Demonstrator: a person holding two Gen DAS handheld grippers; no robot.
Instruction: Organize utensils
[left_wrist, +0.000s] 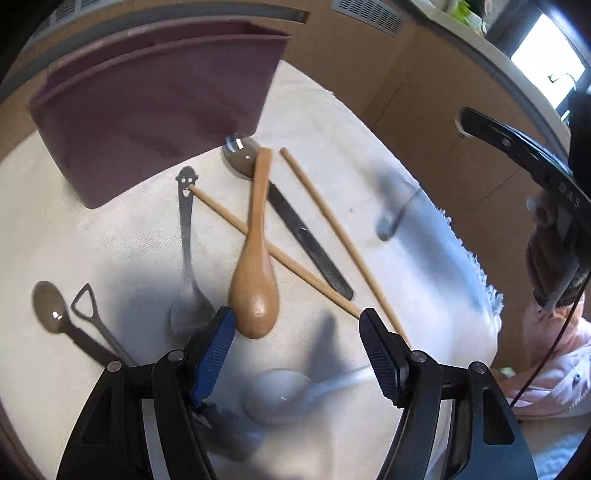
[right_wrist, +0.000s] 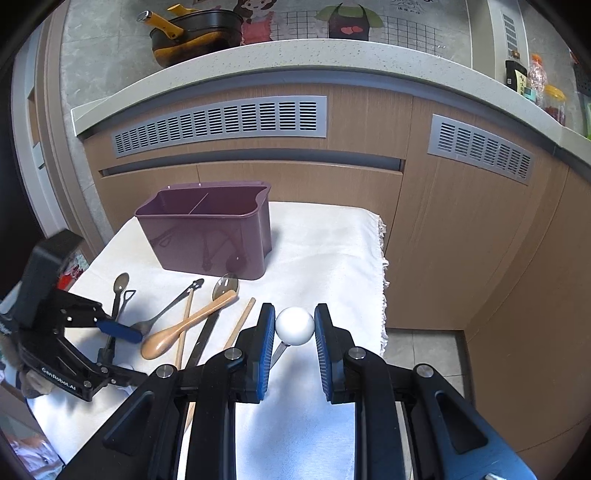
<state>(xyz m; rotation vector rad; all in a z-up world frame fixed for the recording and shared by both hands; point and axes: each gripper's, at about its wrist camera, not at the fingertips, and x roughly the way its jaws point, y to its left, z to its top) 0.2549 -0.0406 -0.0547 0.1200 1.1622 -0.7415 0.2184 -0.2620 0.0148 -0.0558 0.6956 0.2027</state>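
Right wrist view: the right gripper (right_wrist: 294, 326) is closed on a white spoon (right_wrist: 294, 325), bowl pinched between the blue pads (right_wrist: 265, 350) at frame centre, handle trailing down-left. The grip looks to be on the round bowl, so a slip is judged likely; it should be kept level and carried to the purple caddy (right_wrist: 210, 240) in the upper middle, then released above a compartment. In the left wrist view the left gripper (left_wrist: 297, 326) is spread wide and empty over the wooden spoon (left_wrist: 255, 258), chopsticks (left_wrist: 343, 236) and knife (left_wrist: 306, 236) on the cloth (left_wrist: 110, 236).
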